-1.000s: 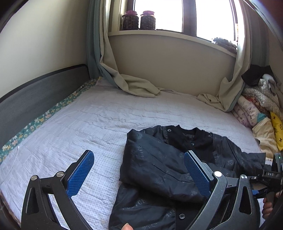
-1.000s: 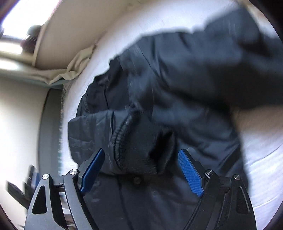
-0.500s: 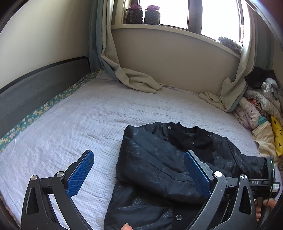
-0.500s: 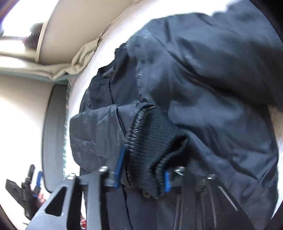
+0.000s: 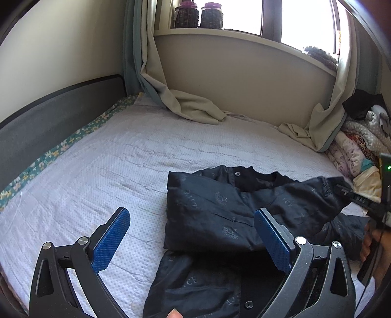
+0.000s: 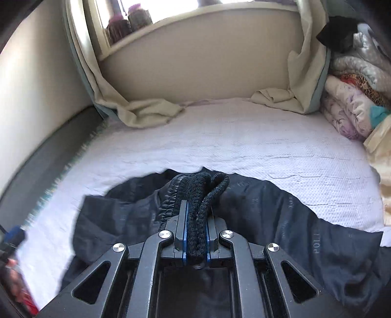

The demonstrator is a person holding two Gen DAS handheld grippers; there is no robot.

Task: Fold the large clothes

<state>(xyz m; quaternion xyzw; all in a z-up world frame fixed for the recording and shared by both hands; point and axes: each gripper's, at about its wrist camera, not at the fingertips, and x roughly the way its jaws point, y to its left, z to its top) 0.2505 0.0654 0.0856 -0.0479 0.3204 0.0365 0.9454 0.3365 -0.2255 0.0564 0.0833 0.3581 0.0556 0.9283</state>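
Right gripper [image 6: 195,234] is clamped on the jacket's [image 5: 220,215] knit cuff [image 6: 205,190]; left gripper [image 5: 193,239], jaws apart, probably hovers just above the jacket.

White textured bedspread [image 5: 151,156] covering the bed, with a floral-print strip [image 5: 61,146] along its left edge beside a dark grey headboard [image 5: 48,115]. Beige curtains [image 5: 185,107] hang at both sides of the window and pool on the bedspread at the far end. Two dark jars [image 5: 199,14] stand on the windowsill [image 5: 244,39]. A pile of folded patterned blankets [image 6: 352,102] is stacked at the right, topped by a black cloth [image 6: 339,31].
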